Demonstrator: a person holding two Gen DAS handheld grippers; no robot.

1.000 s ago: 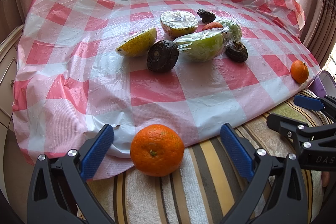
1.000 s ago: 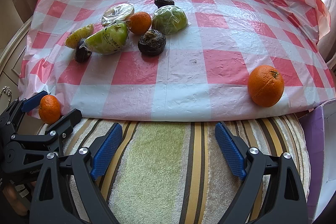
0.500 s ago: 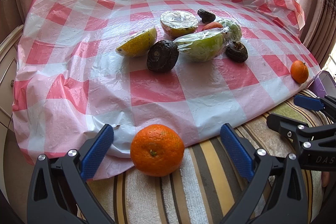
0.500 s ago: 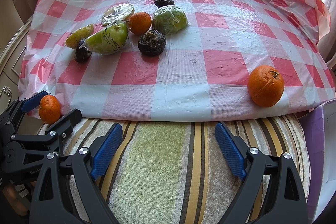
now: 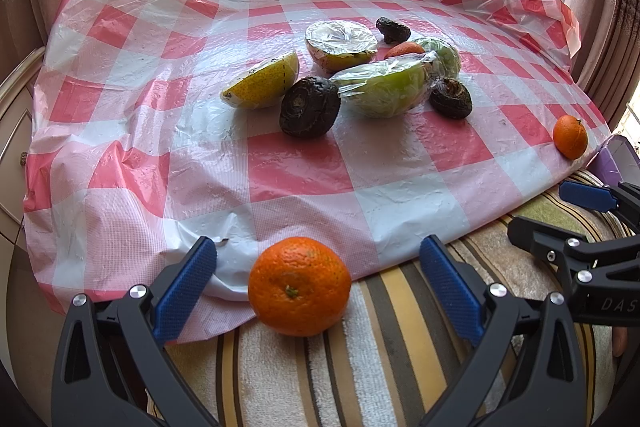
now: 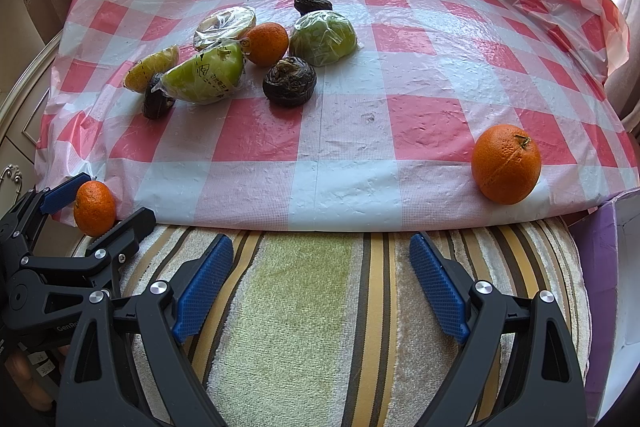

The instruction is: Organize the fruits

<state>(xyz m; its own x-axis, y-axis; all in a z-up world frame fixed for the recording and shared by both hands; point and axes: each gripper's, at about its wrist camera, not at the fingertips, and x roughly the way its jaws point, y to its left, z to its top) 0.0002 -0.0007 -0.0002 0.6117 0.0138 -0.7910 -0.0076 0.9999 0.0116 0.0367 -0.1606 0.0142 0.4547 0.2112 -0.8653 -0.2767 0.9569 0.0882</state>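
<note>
My left gripper is open, its blue pads on either side of a mandarin that sits at the cloth's near edge on the striped towel; the pads do not touch it. The same mandarin and left gripper show in the right wrist view. My right gripper is open and empty over the towel. A large orange lies ahead to its right. A cluster of wrapped green fruit, a yellow half, dark fruits and a small orange lies mid-table.
A red-and-white checked plastic cloth covers the table. A purple box stands at the right edge. Curtains hang behind at both sides. A cabinet is at the left. My right gripper shows at the right of the left wrist view.
</note>
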